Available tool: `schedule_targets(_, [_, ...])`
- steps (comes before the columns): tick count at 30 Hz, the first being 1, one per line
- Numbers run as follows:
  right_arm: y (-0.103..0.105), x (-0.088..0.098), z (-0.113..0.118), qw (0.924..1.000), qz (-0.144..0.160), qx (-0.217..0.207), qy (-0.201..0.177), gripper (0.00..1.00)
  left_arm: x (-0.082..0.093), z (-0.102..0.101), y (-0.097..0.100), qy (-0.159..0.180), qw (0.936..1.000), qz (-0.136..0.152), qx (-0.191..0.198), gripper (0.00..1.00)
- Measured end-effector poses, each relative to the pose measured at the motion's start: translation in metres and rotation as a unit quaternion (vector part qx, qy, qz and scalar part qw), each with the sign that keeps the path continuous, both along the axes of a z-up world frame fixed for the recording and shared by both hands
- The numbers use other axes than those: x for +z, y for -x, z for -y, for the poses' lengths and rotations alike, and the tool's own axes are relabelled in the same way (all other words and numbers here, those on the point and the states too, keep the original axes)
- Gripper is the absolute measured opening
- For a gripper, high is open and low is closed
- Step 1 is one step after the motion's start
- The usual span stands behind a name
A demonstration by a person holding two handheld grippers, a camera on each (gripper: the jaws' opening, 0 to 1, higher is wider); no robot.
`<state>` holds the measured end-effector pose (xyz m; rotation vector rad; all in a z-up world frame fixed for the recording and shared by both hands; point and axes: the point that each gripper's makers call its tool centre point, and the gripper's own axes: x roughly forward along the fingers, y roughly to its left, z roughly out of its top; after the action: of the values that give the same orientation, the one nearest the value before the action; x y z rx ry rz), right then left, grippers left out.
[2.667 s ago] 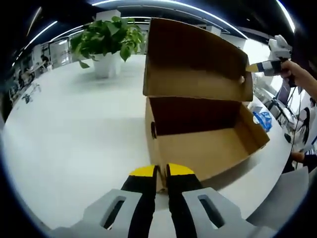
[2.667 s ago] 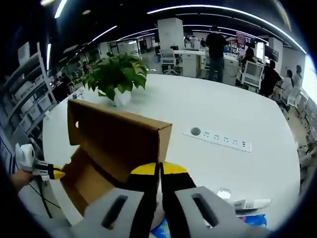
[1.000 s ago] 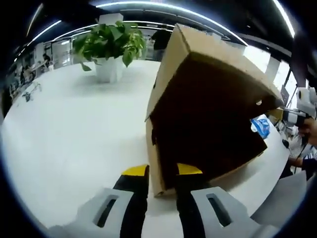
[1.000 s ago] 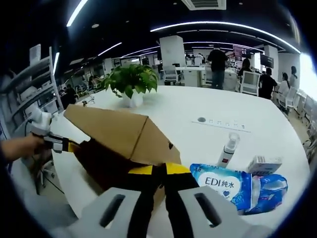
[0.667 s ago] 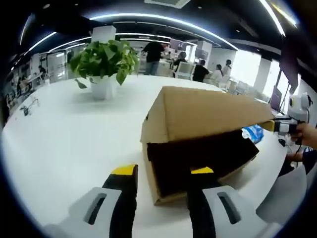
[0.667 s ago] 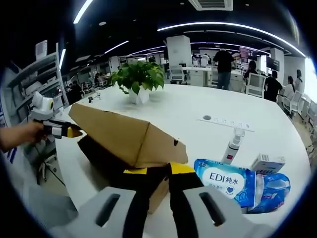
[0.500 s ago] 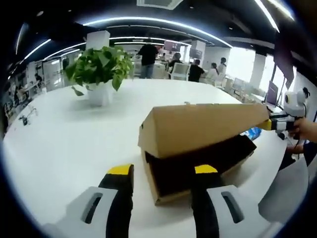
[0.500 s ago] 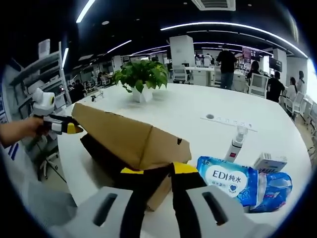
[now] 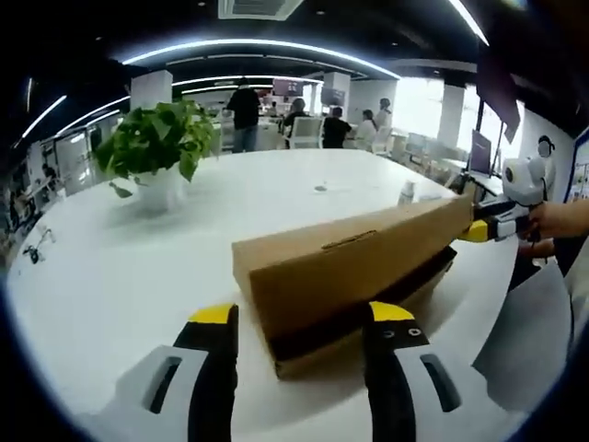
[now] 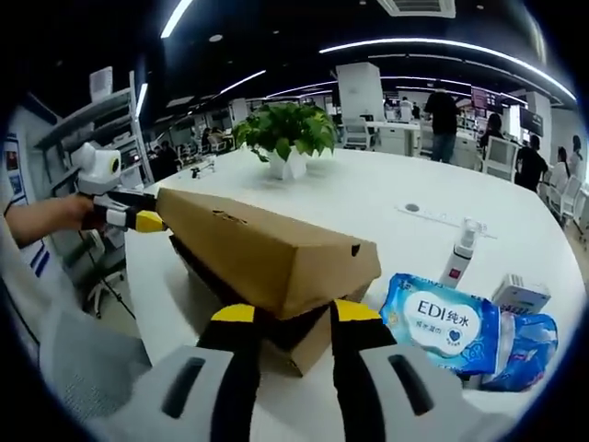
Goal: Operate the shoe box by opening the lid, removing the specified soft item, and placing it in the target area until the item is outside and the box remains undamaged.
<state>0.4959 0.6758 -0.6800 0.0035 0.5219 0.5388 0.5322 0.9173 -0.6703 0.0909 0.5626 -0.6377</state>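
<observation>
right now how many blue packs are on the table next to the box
2. A wipes pack labelled EDI lies right of the box in the right gripper view. A second blue pack lies behind it, touching it. More may be hidden behind the box.

shoe box [image 9: 345, 267] interior hidden under lid [image 10: 267, 244], contents perhaps unseen

The shoe box [image 10: 276, 262] has the wipes pack [image 10: 442, 322] and spray bottle [image 10: 457, 256] just right; far table [image 10: 368, 198] stays free.
</observation>
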Motion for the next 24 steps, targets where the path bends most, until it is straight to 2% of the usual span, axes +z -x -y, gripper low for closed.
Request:
schedule_targets(13, [0.011, -0.018, -0.005, 0.9996, -0.013, 0.020, 0.018, 0.31, -0.015, 0.002, 0.009, -0.033, 0.9991, -0.012, -0.023, 0.54])
schedule_targets(24, [0.016, -0.036, -0.006, 0.9985, -0.030, 0.030, 0.035, 0.34, -0.037, 0.000, 0.009, -0.048, 0.9981, -0.030, -0.026, 0.54])
